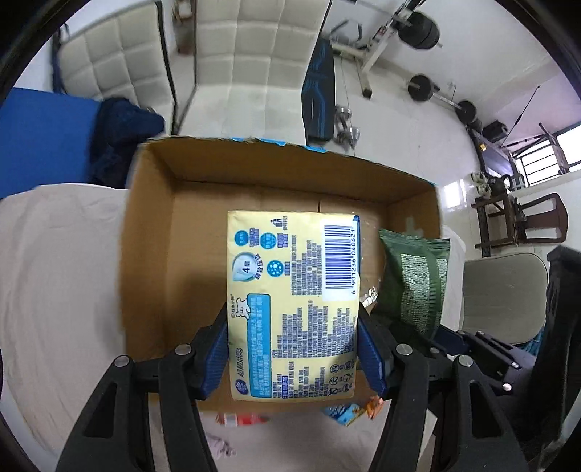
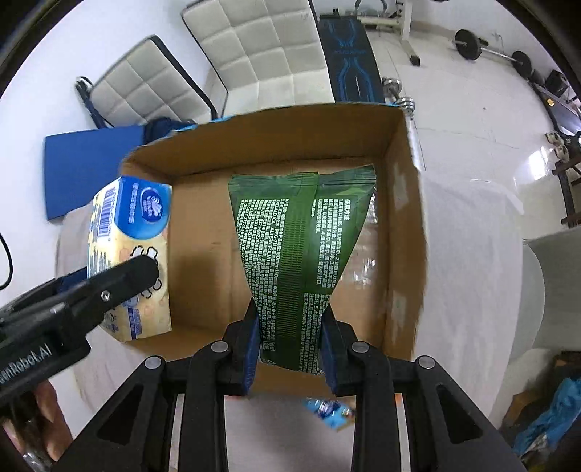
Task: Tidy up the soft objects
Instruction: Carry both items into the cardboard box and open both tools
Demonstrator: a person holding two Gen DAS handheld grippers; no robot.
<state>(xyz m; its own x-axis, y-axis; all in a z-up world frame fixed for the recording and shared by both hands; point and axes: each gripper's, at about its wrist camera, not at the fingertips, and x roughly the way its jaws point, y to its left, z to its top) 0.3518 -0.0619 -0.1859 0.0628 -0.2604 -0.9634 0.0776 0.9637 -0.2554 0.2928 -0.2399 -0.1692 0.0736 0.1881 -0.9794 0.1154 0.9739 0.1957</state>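
My left gripper is shut on a yellow tissue pack with blue print and a barcode, holding it over the open cardboard box. My right gripper is shut on a green wet-wipe pouch, pinched narrow between the blue pads, also held over the box. In the right wrist view the tissue pack hangs at the box's left side with the left gripper's black finger across it. In the left wrist view the green pouch shows at the box's right side.
The box sits on a white cloth-covered surface. Small colourful packets lie on the cloth in front of the box. A blue mat, white quilted cushions and weight equipment are on the floor beyond.
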